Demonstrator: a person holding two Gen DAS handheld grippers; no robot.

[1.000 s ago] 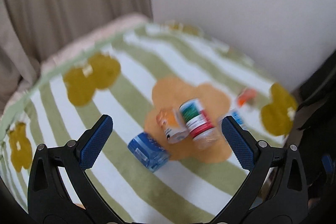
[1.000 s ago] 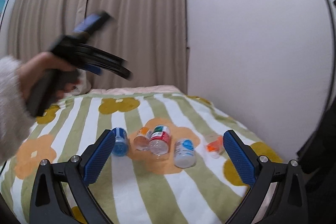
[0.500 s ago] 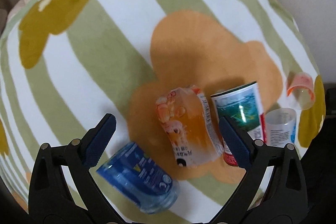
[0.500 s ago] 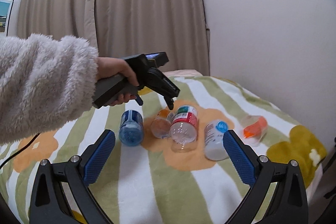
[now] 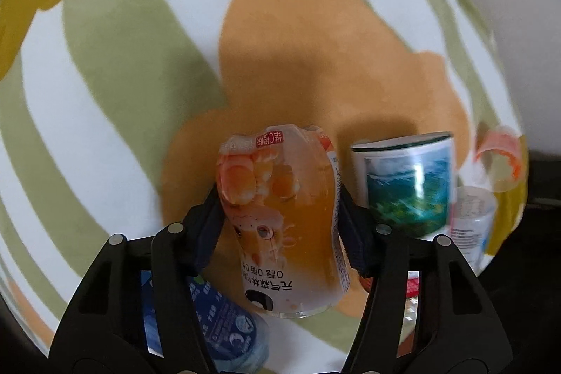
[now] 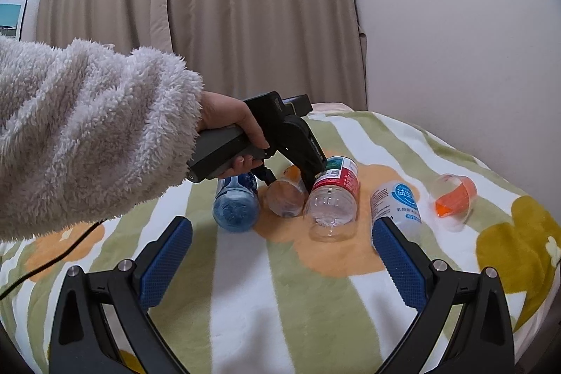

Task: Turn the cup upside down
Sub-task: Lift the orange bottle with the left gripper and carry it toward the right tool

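An orange-labelled clear cup point(image 5: 280, 216) lies on its side on the striped flower blanket point(image 5: 105, 76). My left gripper point(image 5: 279, 200) is shut on it, one finger pressed against each side of its body. In the right wrist view the same cup point(image 6: 285, 198) shows its round end toward the camera. There a hand in a fluffy sleeve point(image 6: 87, 128) holds the left gripper point(image 6: 289, 179) down over it. My right gripper point(image 6: 282, 225) hangs open above the blanket, nearer the camera than the cups, with nothing between its fingers.
Other cups lie on their sides in the same row: a blue one point(image 6: 235, 205), a red-and-green labelled clear one point(image 6: 333, 198), a white one point(image 6: 396, 202) and a small orange-tinted one point(image 6: 454, 195). Curtains and a wall stand behind. A cable point(image 6: 45, 265) trails at left.
My left gripper swung down from the air onto the row of cups, and its fingers closed from wide open onto the orange cup. The right gripper stayed open and moved a little closer.
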